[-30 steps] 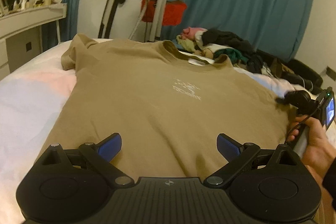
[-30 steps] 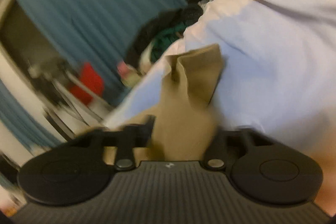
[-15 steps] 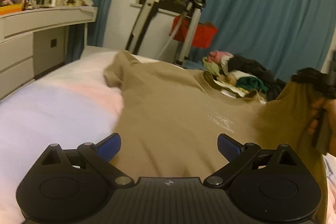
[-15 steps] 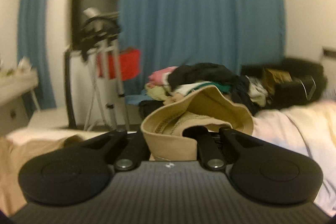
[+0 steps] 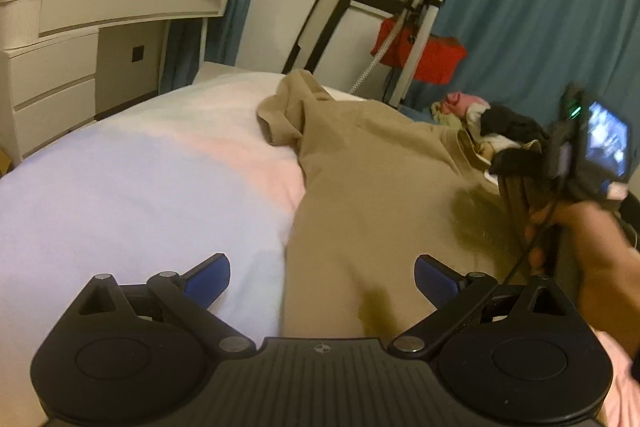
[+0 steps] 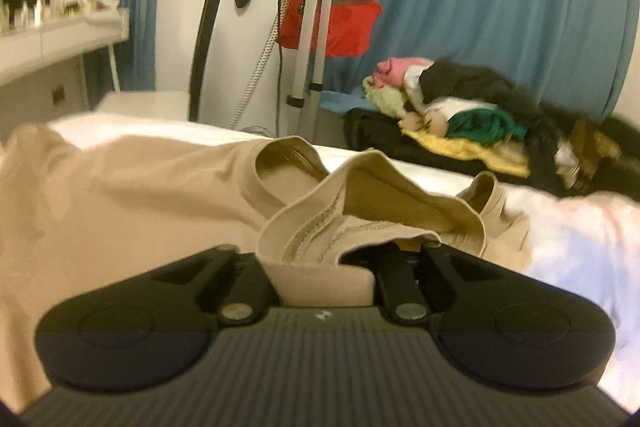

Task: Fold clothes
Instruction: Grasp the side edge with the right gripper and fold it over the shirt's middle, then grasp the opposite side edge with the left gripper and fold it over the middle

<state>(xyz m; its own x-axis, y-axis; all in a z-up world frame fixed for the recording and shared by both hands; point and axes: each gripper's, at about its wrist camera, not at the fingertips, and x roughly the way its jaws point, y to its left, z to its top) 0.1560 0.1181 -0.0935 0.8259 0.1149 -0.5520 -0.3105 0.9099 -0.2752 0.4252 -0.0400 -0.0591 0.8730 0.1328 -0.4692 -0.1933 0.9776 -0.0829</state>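
A tan T-shirt (image 5: pixel 372 187) lies spread on the white bed (image 5: pixel 140 179), its left sleeve bunched at the far side. My left gripper (image 5: pixel 322 277) is open and empty, low over the shirt's near hem. My right gripper (image 6: pixel 324 263) is shut on the shirt's right sleeve (image 6: pixel 360 223) and holds it lifted over the shirt's body, near the collar (image 6: pixel 280 163). In the left wrist view the right gripper (image 5: pixel 516 163) shows at the right with the cloth hanging from it.
A white dresser (image 5: pixel 80 43) stands at the left. A garment steamer stand (image 6: pixel 308 27) and a red basket (image 6: pixel 332 23) stand beyond the bed. A pile of mixed clothes (image 6: pixel 460 107) lies at the far right. Blue curtains hang behind.
My right gripper has lifted the right sleeve and carried it leftward over the shirt's body. My left gripper has shifted left toward the shirt's left edge, staying open.
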